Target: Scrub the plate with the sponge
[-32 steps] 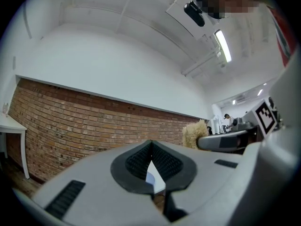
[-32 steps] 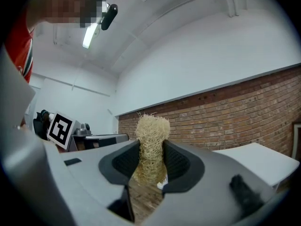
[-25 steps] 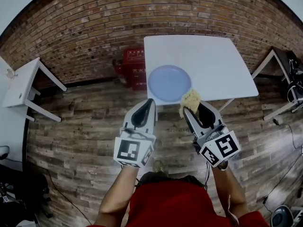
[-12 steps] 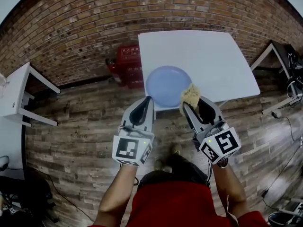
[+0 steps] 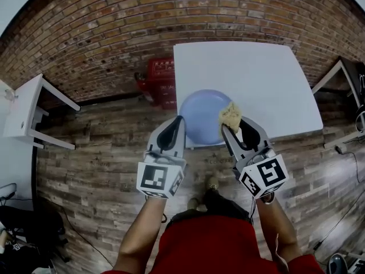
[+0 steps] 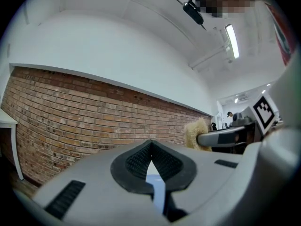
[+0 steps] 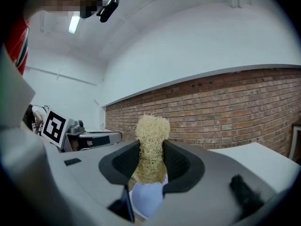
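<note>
Right now the left tool (image 5: 178, 120) has its jaws pressed together with nothing between them. Its tips sit at the 8 o'clock edge of the pale blue plate (image 5: 201, 114). The right tool (image 5: 234, 127) is pinching the straw-coloured sponge (image 5: 230, 115), which sticks out beyond the pads and lies over the plate's rim at 3 o'clock. Whether the sponge touches the plate cannot be told. The plate rests at the 7 o'clock corner of the white desk (image 5: 251, 73), close to the near edge. Both tools point level, side by side, with the plate between their tips. A red crate (image 5: 163, 80) stands on the wooden floor (image 5: 85, 153) at the desk's 9 o'clock, against the brick wall (image 5: 114, 27).
</note>
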A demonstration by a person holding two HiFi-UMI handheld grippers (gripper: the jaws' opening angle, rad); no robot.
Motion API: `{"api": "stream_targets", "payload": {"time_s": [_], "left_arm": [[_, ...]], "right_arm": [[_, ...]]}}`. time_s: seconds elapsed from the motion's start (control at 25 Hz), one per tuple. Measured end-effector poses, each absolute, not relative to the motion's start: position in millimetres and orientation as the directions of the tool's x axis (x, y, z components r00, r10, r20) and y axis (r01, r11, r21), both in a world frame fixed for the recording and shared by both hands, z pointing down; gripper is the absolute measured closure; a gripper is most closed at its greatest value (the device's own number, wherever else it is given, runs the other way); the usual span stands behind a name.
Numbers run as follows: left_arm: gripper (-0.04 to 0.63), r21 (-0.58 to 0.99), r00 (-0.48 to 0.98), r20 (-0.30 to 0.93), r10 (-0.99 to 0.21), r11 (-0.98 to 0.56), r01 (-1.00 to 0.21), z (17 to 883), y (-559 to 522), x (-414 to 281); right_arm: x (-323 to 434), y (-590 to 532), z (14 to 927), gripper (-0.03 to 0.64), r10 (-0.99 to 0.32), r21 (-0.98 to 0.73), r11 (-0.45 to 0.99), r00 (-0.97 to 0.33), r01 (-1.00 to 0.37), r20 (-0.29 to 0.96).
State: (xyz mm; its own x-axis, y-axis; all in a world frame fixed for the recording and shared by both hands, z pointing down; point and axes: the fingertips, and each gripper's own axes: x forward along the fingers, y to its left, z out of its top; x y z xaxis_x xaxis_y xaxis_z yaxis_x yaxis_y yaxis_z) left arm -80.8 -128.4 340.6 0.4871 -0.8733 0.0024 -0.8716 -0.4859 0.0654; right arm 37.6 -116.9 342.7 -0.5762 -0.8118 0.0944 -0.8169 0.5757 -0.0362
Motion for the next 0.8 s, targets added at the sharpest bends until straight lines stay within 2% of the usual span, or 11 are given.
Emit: {"api": "stream_targets", "payload": {"time_s": [0.8], "left_arm": [[0.581, 0.036, 0.41, 0.091, -0.908, -0.408, -0.912, 376.6, -221.4, -52.6]], "right_arm": [[39.5, -217.9, 378.3, 0.463, -0.726, -0.069, 0.642, -0.634, -0.764, 0.266]]}}
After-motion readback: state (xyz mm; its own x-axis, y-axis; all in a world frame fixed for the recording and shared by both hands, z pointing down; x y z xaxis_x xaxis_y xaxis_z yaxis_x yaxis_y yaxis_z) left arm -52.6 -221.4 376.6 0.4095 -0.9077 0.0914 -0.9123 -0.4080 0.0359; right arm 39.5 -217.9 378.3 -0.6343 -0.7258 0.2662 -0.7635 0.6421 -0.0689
